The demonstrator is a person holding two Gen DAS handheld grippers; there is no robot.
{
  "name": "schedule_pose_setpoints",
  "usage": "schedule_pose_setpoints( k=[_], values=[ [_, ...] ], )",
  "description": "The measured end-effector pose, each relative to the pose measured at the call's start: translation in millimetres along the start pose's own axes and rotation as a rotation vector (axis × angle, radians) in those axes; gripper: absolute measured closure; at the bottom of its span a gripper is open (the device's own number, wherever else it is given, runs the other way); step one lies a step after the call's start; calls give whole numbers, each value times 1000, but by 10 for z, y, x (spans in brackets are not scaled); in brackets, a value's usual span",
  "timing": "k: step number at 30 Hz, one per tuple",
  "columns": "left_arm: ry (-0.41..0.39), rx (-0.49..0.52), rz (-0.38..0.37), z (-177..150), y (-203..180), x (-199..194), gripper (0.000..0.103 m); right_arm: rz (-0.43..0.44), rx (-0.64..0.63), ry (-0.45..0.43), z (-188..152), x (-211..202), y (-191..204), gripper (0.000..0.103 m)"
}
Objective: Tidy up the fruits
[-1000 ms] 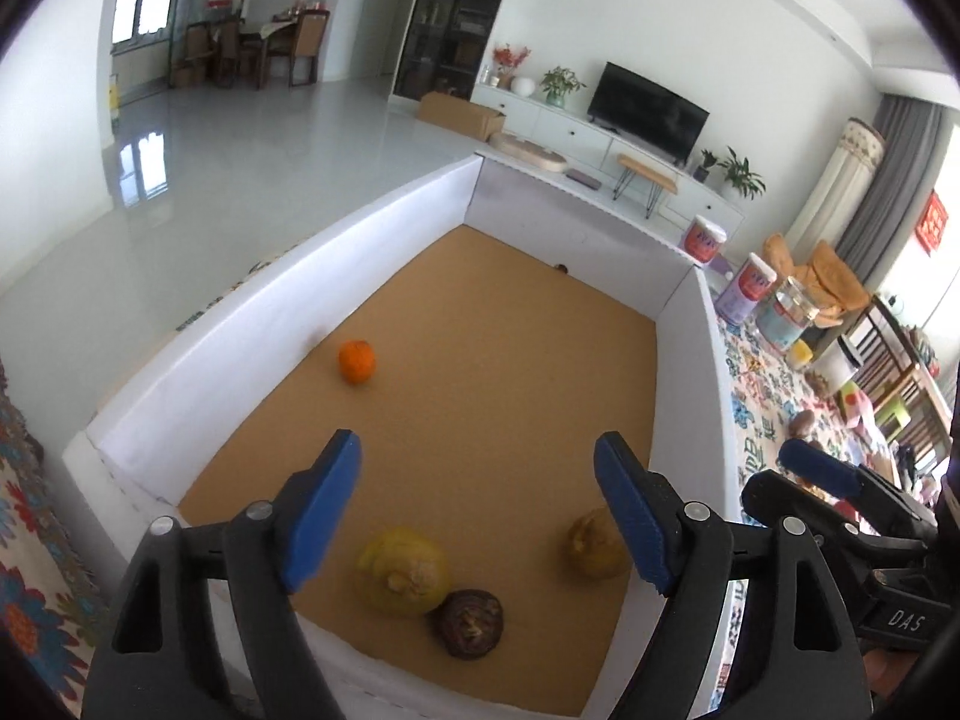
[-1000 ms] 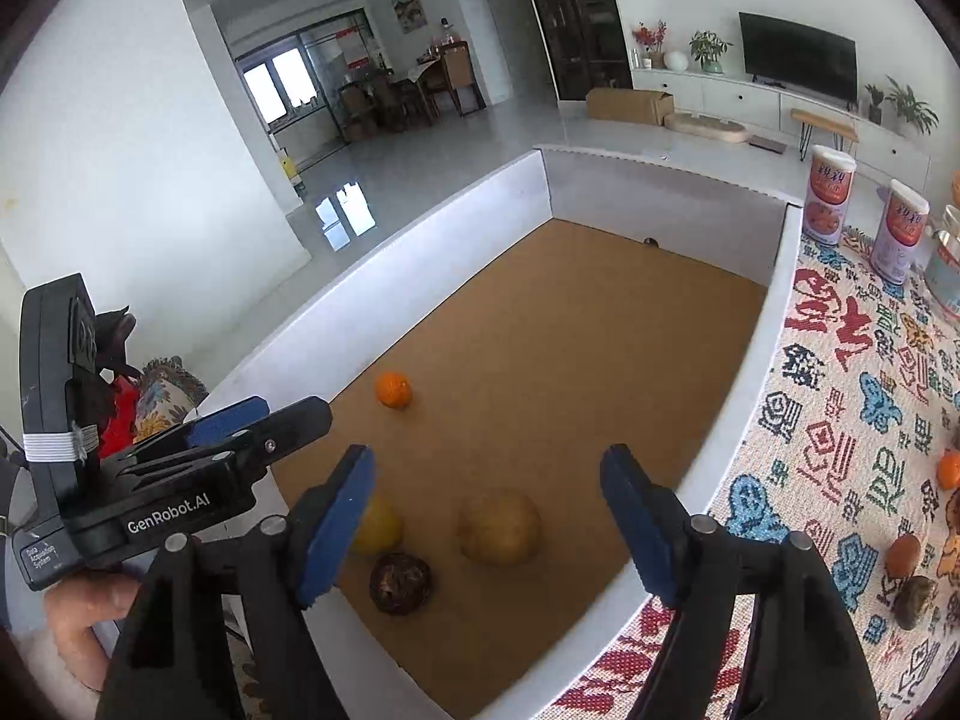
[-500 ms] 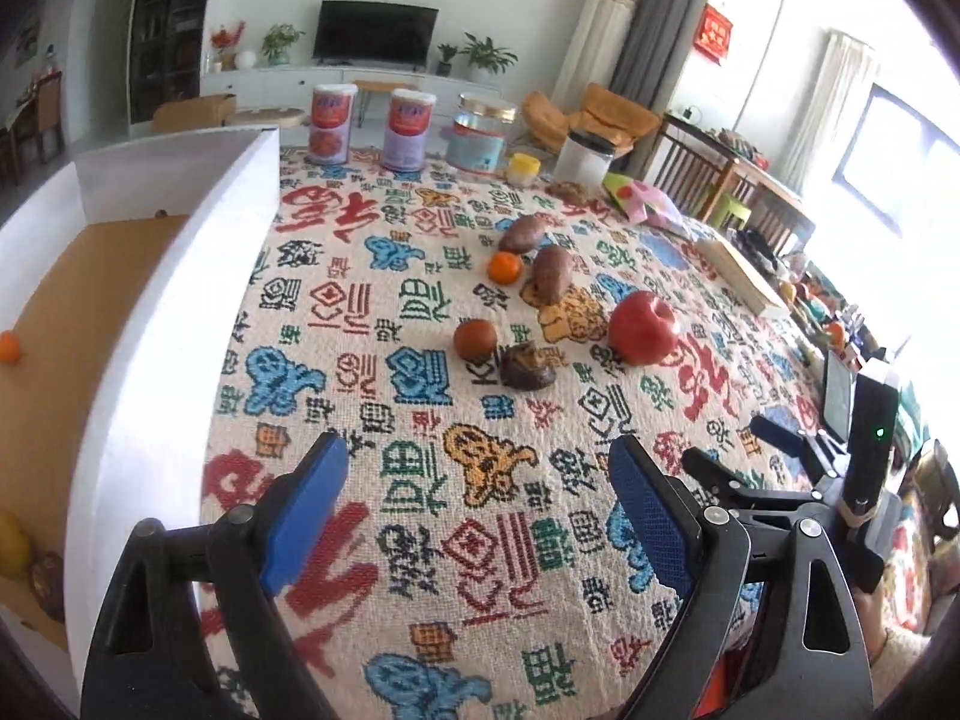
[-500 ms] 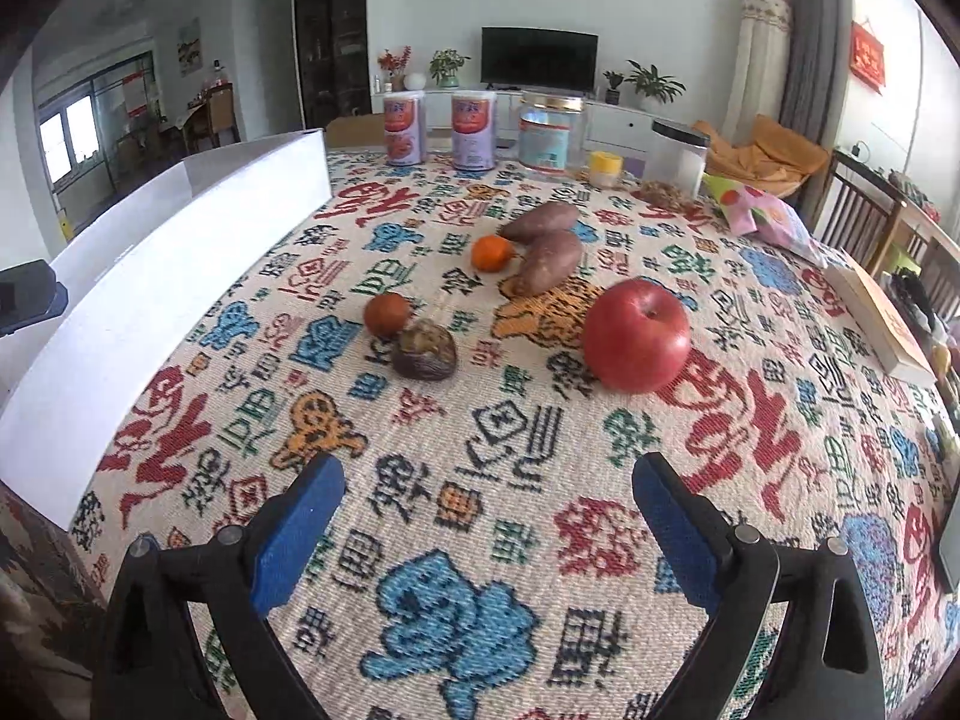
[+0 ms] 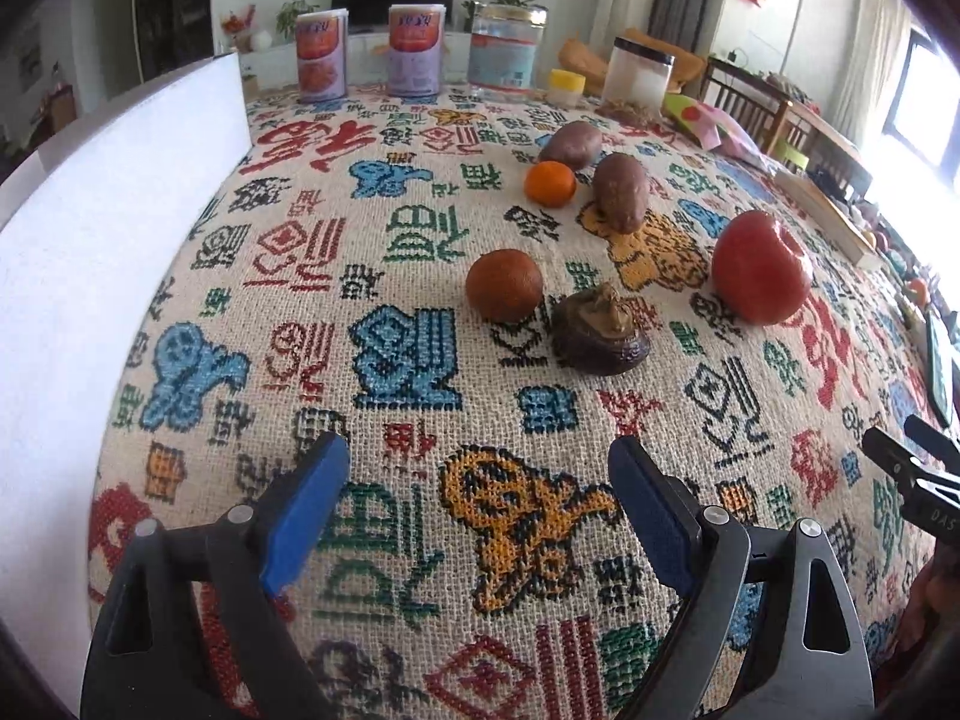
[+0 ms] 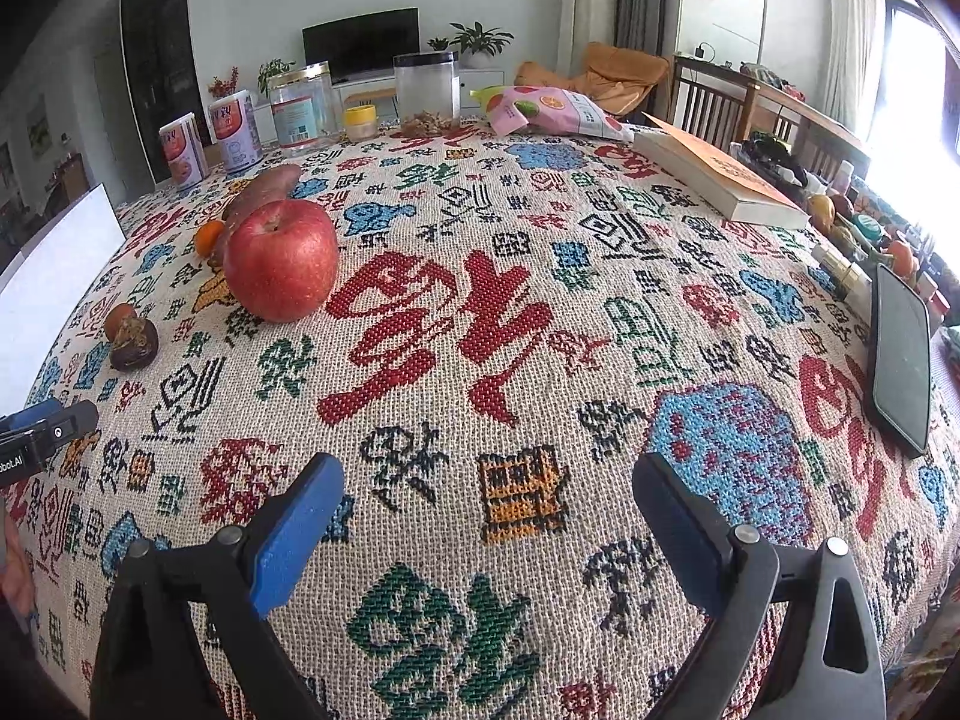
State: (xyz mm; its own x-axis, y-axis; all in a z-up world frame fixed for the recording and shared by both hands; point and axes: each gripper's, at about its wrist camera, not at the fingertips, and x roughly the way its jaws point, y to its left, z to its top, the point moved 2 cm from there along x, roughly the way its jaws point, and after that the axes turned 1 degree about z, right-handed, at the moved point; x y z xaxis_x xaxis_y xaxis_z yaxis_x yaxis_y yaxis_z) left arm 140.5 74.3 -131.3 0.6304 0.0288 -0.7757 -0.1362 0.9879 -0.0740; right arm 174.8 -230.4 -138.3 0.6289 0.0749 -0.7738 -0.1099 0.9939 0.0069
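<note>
On the patterned tablecloth lie a red apple (image 5: 761,266) (image 6: 281,259), a brown round fruit (image 5: 505,285), a dark mangosteen (image 5: 600,330) (image 6: 133,340), a small orange (image 5: 550,182) (image 6: 209,236) and two sweet potatoes (image 5: 621,192). My left gripper (image 5: 479,501) is open and empty, hovering over the cloth just short of the mangosteen. The right gripper (image 6: 487,516) is open and empty too, above bare cloth to the right of the apple. A white box wall (image 5: 90,252) rises at the left.
Tins (image 5: 321,55) and jars (image 5: 507,48) line the far table edge. A book (image 6: 720,177), a snack bag (image 6: 555,111) and a phone (image 6: 901,354) lie to the right, with small items along the right edge.
Both grippers swung from over the white box to the tablecloth and came down closer to the fruits. The jaws of both stand wider than a second ago.
</note>
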Motion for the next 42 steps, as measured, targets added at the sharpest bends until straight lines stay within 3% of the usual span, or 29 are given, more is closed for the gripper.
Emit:
schedule_pose_setpoints(
  k=[8,42],
  values=[
    [20,47,44,3,-81,55,10,-2,6,53,-2,123,17,6],
    [26,61,55,-2,-104,65,8,15,10,70,-4,150,20,0]
  ],
)
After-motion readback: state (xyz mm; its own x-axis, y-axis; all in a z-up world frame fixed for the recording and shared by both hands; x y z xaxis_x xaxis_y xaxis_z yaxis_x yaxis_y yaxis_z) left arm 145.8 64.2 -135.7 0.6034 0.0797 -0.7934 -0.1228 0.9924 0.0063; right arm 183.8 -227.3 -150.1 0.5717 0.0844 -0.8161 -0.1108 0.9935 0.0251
